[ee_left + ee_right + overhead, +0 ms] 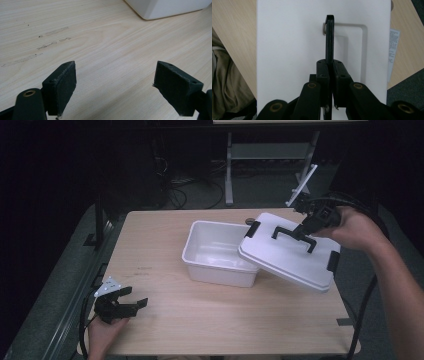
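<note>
Clamping the black handle (pixel 329 37), the right gripper (pixel 306 226) holds the white lid (pixel 289 254) tilted over the open white bin (pixel 216 254). The left gripper (pixel 131 301) rests wide open near the surface (pixel 200 320) edge

Wooden table (pixel 210 320); metal stand (pixel 229 170) and cables (pixel 175 185) on floor behind.

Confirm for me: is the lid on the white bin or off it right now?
Off. The right tool holds the lid by its black handle, tilted, one edge over the bin's rim; the bin stands open.
</note>
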Motion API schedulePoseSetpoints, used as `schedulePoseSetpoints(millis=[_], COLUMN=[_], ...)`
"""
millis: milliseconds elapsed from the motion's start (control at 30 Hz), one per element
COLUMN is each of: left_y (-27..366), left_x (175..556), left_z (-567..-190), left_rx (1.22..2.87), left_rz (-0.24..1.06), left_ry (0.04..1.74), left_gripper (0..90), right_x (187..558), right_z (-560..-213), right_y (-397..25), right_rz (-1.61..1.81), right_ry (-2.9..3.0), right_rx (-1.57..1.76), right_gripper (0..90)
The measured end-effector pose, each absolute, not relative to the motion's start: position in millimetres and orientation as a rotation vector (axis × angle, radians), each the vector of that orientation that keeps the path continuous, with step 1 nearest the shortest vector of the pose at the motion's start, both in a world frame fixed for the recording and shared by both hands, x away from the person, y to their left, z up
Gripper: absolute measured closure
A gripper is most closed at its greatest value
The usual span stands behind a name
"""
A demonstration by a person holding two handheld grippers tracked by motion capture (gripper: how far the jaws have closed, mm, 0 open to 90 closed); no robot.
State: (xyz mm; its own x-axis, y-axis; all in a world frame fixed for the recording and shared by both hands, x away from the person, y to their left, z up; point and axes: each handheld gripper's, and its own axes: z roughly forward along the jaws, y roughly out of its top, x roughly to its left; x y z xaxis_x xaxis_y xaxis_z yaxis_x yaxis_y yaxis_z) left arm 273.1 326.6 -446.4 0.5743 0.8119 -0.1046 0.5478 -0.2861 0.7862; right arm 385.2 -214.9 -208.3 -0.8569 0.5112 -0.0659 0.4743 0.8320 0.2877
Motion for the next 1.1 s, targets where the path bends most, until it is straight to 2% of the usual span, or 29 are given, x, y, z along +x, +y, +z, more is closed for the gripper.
schedulePoseSetpoints(millis=[333,1100], left_y=[329,330], left_x=[272,272], left_z=[-446,-446], left_rx=[1.968,1.967], left_rz=[0.406,0.406], left_ry=[1.1,1.103], left_gripper=[17.3,17.3], right_x=[371,355], right_z=[-222,-249], right_y=[-246,-281], right_rz=[0.39,0.4], right_ry=[2.86,2.858], right_rx=[0.853,0.936], right_gripper=[84.7,84.7])
